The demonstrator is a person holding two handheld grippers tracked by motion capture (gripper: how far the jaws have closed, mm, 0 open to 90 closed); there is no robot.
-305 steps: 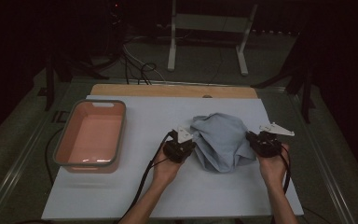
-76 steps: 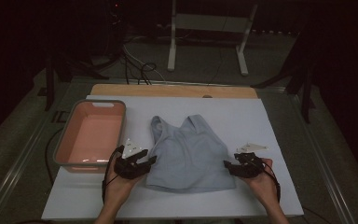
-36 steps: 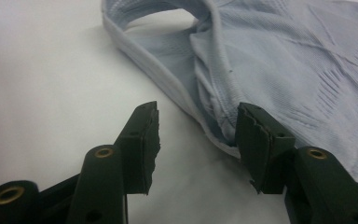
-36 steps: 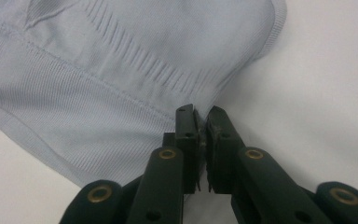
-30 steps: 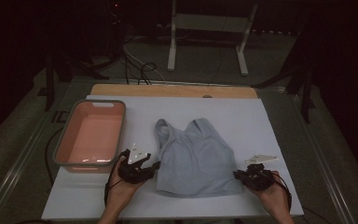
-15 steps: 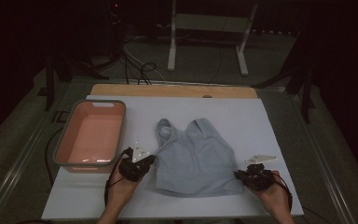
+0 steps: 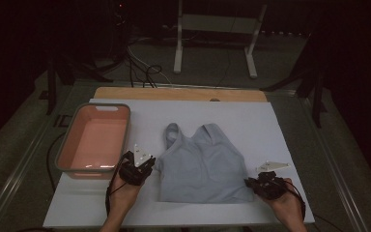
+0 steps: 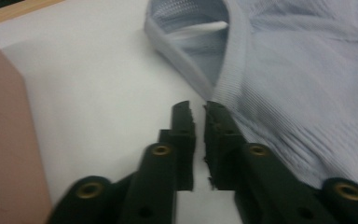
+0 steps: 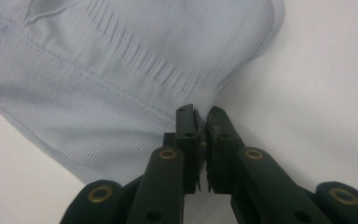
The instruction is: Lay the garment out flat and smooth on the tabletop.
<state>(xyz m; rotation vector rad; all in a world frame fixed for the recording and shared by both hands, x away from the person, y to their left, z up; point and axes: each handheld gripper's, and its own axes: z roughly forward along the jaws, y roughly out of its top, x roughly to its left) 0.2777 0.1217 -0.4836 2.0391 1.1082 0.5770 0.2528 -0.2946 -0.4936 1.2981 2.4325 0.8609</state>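
pale blue top [image 7: 204,166] lies flat on the white worktop [image 7: 270,121], right of the pink tub [image 7: 94,137]. left tool [image 8: 199,112] sits at its left edge, a narrow gap showing, jaws just eased apart, nothing between them. right tool [image 9: 202,114] is clamped on the top's lower right corner.

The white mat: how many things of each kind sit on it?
Tank top: 1
Pink tub: 1
Hand-held grippers, left and right: 2
Total: 4
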